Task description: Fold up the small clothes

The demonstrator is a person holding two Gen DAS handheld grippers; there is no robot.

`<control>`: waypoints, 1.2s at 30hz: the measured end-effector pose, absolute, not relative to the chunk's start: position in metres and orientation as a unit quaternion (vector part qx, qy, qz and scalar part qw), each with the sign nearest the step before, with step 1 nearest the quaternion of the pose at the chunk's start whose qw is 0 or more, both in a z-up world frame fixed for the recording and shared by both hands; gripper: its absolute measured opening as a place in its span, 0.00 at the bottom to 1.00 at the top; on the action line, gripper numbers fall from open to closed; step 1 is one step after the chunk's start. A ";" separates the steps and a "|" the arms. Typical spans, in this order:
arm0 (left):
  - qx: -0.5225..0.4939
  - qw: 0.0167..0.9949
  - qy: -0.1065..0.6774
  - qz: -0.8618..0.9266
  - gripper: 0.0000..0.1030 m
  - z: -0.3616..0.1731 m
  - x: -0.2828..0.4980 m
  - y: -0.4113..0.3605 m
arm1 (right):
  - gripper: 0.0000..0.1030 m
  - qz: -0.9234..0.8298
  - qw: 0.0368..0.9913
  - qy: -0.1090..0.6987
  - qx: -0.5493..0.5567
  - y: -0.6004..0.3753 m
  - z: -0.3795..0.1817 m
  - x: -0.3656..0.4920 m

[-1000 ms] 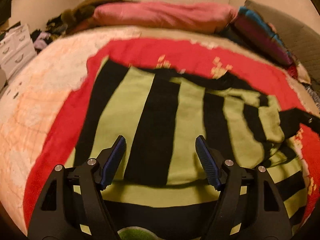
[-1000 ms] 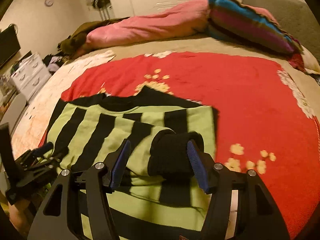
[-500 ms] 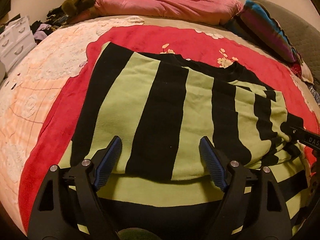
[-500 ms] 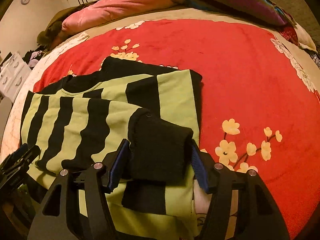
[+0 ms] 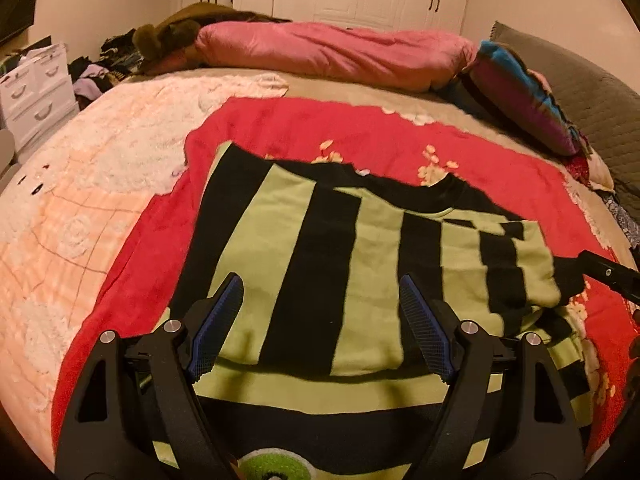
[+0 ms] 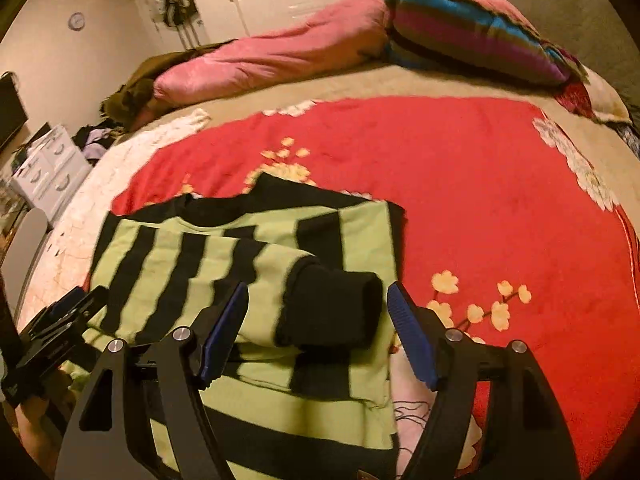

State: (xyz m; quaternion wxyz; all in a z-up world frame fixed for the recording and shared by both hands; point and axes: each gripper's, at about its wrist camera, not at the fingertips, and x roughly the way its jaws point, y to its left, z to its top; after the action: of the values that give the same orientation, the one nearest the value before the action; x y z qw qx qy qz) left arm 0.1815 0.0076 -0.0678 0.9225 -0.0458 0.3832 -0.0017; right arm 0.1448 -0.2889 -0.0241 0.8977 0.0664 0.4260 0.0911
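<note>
since the earlier frame both wrist views had drawn back from the striped sweater (image 5: 320,264), so more of the red blanket (image 6: 480,184) showed around it, and the right gripper (image 6: 316,330) had let its jaws widen off the black cuff (image 6: 332,308).

the sweater lay on the red blanket, in the near part of it, with its black neckline at the far edge. one side panel was turned in over the body, and the sleeve was laid across the top with the cuff ending near the sweater's right edge. that layout looked like a fold in progress: sleeves brought inward so the garment would narrow into a tidy rectangle. beyond the sweater, well apart at the far side of the bed, sat a pink duvet (image 5: 332,52) and a striped cushion (image 6: 472,36).

the left gripper (image 5: 320,320) hovered over the sweater's folded left part, jaws wide apart and holding nothing; the cloth lay flat below the blue pads (image 5: 218,320), and contact could not be told. the right gripper's jaws were opening, with the cuff lying between them; the pads seemed clear of it on both sides. it appeared the sleeve had just been placed.
</note>
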 end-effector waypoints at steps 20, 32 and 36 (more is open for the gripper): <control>-0.032 0.903 0.429 -0.011 0.74 -0.089 0.185 -0.001 | 0.62 0.123 0.874 0.467 0.058 -0.264 -0.047 0.153; -0.031 0.922 0.386 -0.006 0.89 -0.064 0.175 -0.005 | 0.89 0.125 0.888 0.433 0.088 -0.276 -0.017 0.142; -0.028 0.925 0.378 -0.005 0.91 -0.058 0.173 -0.006 | 0.91 0.124 0.890 0.430 0.088 -0.277 -0.009 0.137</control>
State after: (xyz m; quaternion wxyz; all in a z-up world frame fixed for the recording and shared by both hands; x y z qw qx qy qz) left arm 0.1729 -0.0065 -0.0579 0.9253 -0.0276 0.3782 -0.0049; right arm 0.1372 -0.2772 -0.0089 0.8901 0.0878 0.4296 0.1241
